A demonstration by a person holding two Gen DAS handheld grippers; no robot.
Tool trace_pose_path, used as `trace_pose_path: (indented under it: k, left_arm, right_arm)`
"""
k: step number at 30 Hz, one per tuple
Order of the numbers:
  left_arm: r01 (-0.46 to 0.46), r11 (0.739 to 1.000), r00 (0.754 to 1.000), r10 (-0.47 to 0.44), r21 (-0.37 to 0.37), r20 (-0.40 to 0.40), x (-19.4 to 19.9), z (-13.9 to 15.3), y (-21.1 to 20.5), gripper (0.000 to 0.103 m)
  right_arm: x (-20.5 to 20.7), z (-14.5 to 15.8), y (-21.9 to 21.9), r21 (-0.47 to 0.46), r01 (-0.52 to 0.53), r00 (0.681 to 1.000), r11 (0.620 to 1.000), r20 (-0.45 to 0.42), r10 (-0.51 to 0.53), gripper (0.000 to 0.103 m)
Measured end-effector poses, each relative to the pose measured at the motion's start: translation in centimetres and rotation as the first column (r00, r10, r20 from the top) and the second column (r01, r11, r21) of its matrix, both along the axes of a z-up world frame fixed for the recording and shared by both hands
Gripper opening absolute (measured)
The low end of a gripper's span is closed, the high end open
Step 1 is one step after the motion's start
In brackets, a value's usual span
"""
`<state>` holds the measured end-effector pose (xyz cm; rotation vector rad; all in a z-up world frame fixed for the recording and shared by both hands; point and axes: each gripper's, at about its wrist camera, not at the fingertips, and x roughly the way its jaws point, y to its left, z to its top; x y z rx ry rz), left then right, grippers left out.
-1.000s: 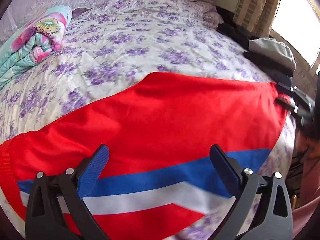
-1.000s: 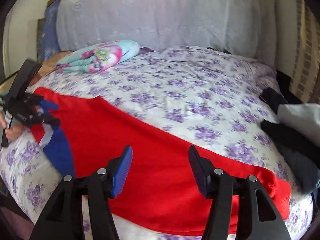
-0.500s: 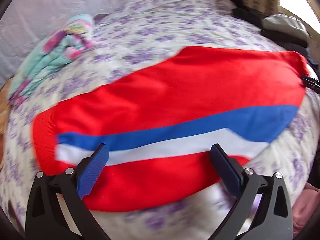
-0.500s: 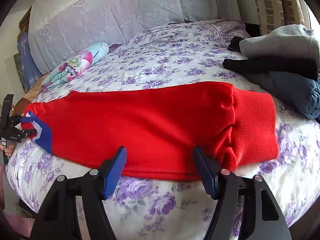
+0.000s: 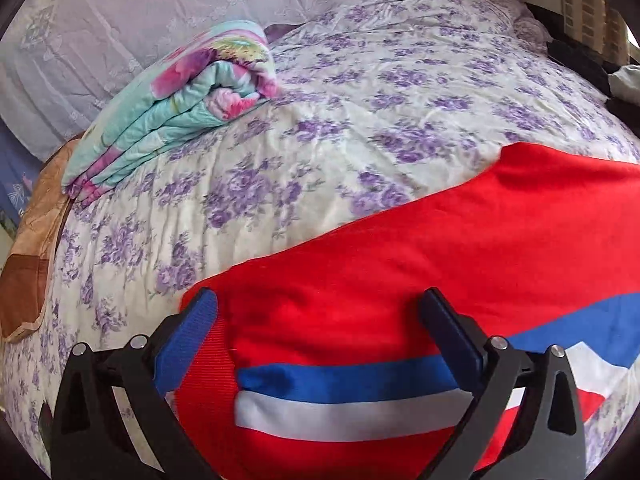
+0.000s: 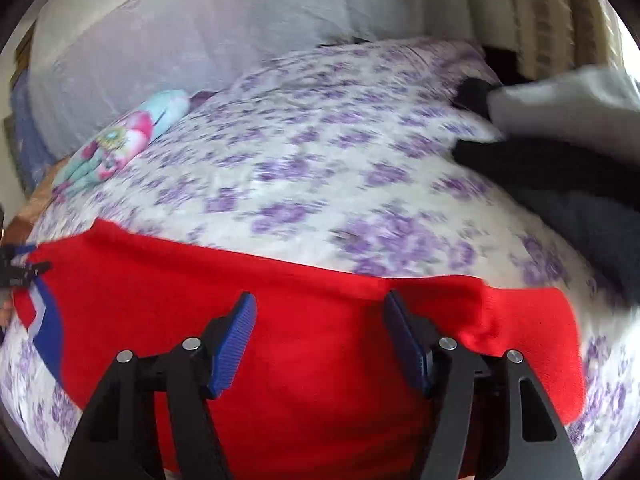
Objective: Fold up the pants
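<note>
Red track pants (image 5: 460,248) are lying flat across the floral bed (image 5: 360,100). The left claw (image 5: 320,316) is hanging released over the cuff end, while the right claw (image 6: 320,320), jaws just closing a little, is gaping over the waistband end, grasping nothing.

The bed (image 5: 400,92) is my landmark. The pants (image 5: 460,248) lie flat along its near edge, lengthwise from left to right. A folded quilt (image 5: 172,104) rests on the bed's far left side, well apart from the pants. A stack of clothes (image 6: 560,148) sits on the bed's right side. Pillows (image 6: 200,40) stand behind, at the bed's far end.
</note>
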<state>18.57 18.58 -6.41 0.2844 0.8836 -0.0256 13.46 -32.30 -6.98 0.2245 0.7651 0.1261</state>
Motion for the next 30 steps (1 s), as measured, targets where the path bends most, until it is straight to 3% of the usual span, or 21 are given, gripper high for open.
trace_pose_path:
  k: [1,5,8,11,16,19,21,24,26,27,28,30]
  left_arm:
    - [-0.027,0.999,1.000,0.027,-0.037,-0.014,0.1,0.0,0.9,0.099]
    - [-0.124,0.988,0.992,0.122,-0.087,-0.034,-0.7,1.5,2.2,0.098]
    - [-0.066,0.997,0.996,0.069,-0.051,0.058,-3.0,4.0,-0.2,0.098]
    - [0.004,1.000,0.993,0.000,-0.030,0.115,-4.7,5.5,-3.3,0.098]
    - [0.164,0.978,0.972,-0.138,-0.130,0.191,-6.7,7.9,-7.7,0.098]
    - [0.228,0.966,0.953,-0.196,-0.120,0.230,-7.5,8.4,-10.3,0.098]
    - [0.282,0.946,0.947,-0.248,-0.160,0.205,-7.5,7.6,-11.7,0.098]
    - [0.279,0.944,0.958,-0.259,-0.176,0.126,-6.3,4.6,-12.7,0.098]
    - [0.191,0.971,0.982,-0.189,-0.146,0.028,-4.5,1.5,-11.9,0.098]
    - [0.101,0.989,0.993,-0.107,-0.108,-0.052,-3.1,-0.8,-10.8,0.098]
    - [0.052,0.992,0.994,-0.063,-0.117,-0.093,-2.5,-2.1,-9.6,0.099]
    - [0.057,0.968,0.995,-0.074,-0.244,-0.060,-2.9,-0.7,-7.7,0.098]
  right_arm:
    - [-0.7,0.4,-1.8,0.110,0.031,0.999,0.993,0.031,-0.035,0.055]
    - [-4.9,2.9,-3.7,0.165,0.102,0.983,0.981,0.133,-0.125,0.064]
    - [-8.5,3.5,-5.1,0.239,0.142,0.967,0.961,0.173,-0.186,0.067]
    - [-10.8,2.8,-6.7,0.319,0.207,0.954,0.925,0.143,-0.263,0.068]
    - [-11.9,1.1,-8.0,0.379,0.259,0.952,0.889,0.058,-0.302,0.068]
    - [-12.1,0.2,-8.0,0.408,0.245,0.959,0.879,0.032,-0.282,0.068]
    - [-11.9,-0.3,-7.8,0.422,0.233,0.964,0.876,0.017,-0.265,0.068]
    - [-11.0,-1.3,-7.3,0.426,0.222,0.970,0.877,-0.010,-0.241,0.068]
    - [-10.8,-1.8,-7.2,0.414,0.228,0.970,0.881,-0.018,-0.242,0.068]
    - [-10.6,-1.9,-7.2,0.411,0.226,0.970,0.883,-0.015,-0.241,0.068]
    - [-10.5,-1.9,-7.1,0.408,0.222,0.971,0.886,-0.013,-0.238,0.068]
    - [-10.2,-1.8,-6.9,0.388,0.214,0.974,0.897,-0.020,-0.224,0.068]
